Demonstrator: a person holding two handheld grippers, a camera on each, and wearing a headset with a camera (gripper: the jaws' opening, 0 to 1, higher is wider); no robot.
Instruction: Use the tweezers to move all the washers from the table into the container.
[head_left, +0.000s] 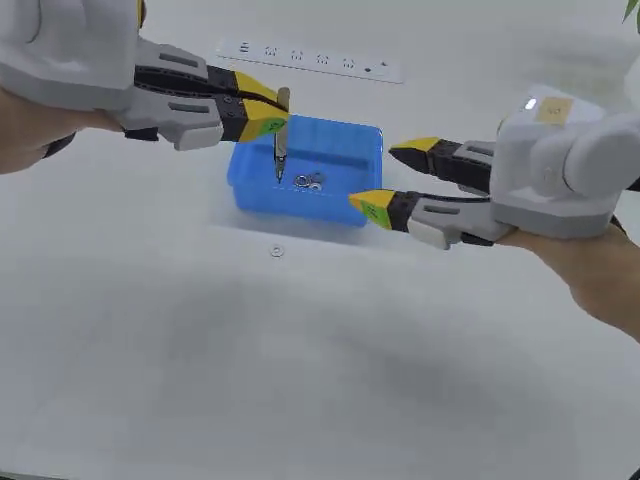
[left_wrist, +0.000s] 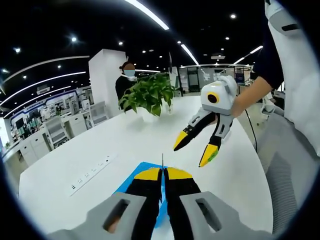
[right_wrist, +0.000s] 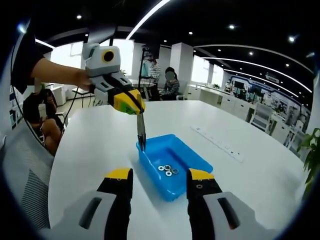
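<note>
Toward tabletop (head_left: 320, 380) far edge, blue container (head_left: 290, 205). Over it, left gripper (head_left: 272, 110) clamped on tweezers (head_left: 280, 150), tips down; right gripper (head_left: 375, 176) agape, empty, beside. Inside, several washers (head_left: 310, 181); one stray washer (head_left: 277, 251) before near wall: approach upright, pinch rim.

head view looks down; gripper views face each other across the container (head_left: 300, 200).

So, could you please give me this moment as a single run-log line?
left gripper: shut on tweezers, tips at blue container | right gripper: open, beside container | washers: several in container | loose washer: on table
</note>
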